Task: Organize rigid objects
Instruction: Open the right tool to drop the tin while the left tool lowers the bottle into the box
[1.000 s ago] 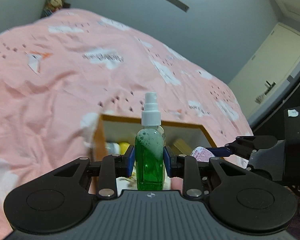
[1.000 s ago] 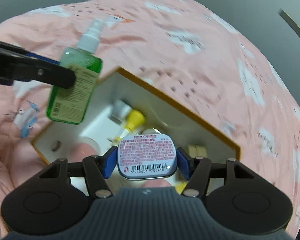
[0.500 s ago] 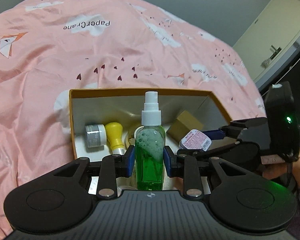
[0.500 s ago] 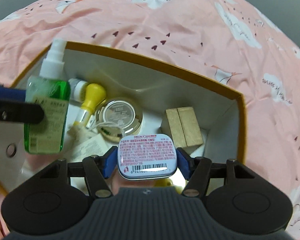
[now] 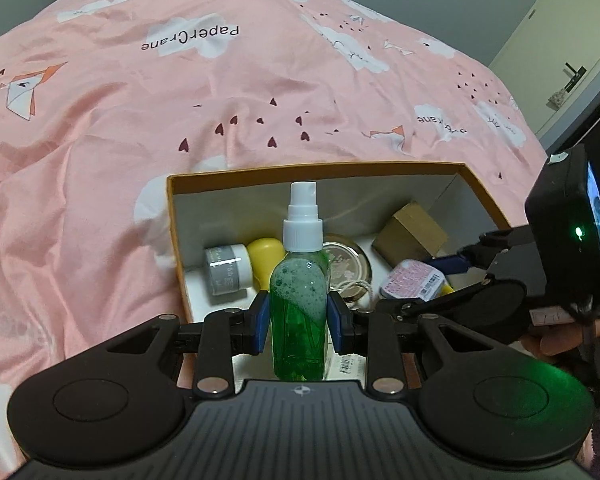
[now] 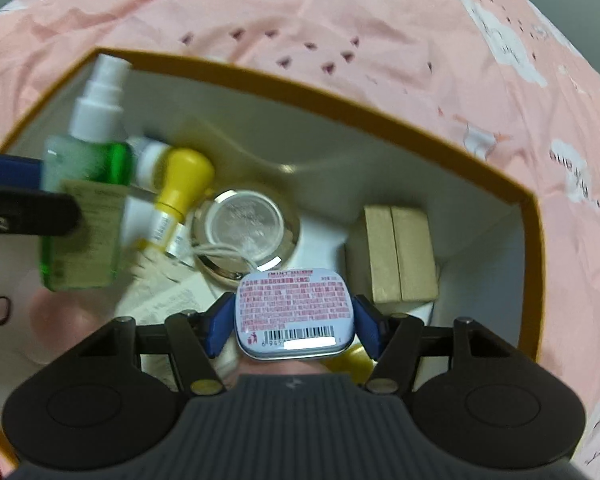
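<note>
My left gripper (image 5: 299,322) is shut on a green spray bottle (image 5: 299,304) with a white pump, held upright over the near left part of an orange-rimmed box (image 5: 172,216). The bottle also shows in the right wrist view (image 6: 86,184). My right gripper (image 6: 295,322) is shut on a small mint tin (image 6: 295,314) with a pink label and barcode, held over the box (image 6: 528,216). From the left wrist view the tin (image 5: 414,284) hangs over the box's right side.
In the box lie a yellow-capped bottle (image 6: 182,184), a round metal tin (image 6: 244,232), a brown wooden block (image 6: 396,254), a grey-lidded jar (image 5: 226,270) and paper leaflets (image 6: 168,296). The box sits on a pink bedspread (image 5: 140,120). A door (image 5: 560,60) stands far right.
Both grippers have moved closer and lower over the box, each still holding its object. The box fills more of both views.
</note>
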A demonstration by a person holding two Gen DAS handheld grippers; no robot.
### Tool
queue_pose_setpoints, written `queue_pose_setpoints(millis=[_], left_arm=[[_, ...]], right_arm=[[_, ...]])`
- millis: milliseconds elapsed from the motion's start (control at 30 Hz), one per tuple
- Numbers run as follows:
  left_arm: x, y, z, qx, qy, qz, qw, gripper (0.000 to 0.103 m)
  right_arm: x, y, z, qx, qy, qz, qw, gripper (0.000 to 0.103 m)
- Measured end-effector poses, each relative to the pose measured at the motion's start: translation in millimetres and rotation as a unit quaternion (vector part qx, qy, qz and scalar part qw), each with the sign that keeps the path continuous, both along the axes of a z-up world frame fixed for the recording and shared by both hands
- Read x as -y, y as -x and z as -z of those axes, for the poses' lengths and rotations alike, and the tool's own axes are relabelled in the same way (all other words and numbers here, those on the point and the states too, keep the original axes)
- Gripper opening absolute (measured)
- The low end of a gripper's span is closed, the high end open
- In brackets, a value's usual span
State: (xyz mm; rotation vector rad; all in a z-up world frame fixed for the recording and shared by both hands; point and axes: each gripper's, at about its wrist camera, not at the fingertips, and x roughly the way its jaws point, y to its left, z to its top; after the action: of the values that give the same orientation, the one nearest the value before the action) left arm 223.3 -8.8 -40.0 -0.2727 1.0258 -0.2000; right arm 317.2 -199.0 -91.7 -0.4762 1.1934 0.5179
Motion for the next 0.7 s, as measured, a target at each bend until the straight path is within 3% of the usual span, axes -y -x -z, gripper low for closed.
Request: queue_pose_setpoints(millis=[233,300,433,600,700], left_arm=[[-0.3,-3.5,-1.4,-0.002,-0.045,0.003,0.9990,0.033],[1.7,-3.7,-1.3,-0.006,-0.062,0.004,0.9980,0.033],[9.5,-2.2,-0.7,-0.005,-0.096,0.016,0.9952,0.034],[27.6,4.2,2.5,0.009,-0.162,0.028,0.9864,0.034],[43.1,12.2,7.8,0.029,-0.218,0.042,0.9746,0.034]], right_arm=[[5.3,-7.9,3.7,-0.026,-0.008,0.028,0.999,0.066],[3.3,-5.8,2.3,-0.024,-0.011,0.026,0.999,0.074],[3.4,1.5,-4.7,-0.005,-0.016,0.021,1.000,0.077],[9.5,13.4,-17.3,0.017,-0.031,0.026,0.999,0.079],[14.2,19.6,-24.7,0.029,-0.047,0.032,0.998,0.079]])
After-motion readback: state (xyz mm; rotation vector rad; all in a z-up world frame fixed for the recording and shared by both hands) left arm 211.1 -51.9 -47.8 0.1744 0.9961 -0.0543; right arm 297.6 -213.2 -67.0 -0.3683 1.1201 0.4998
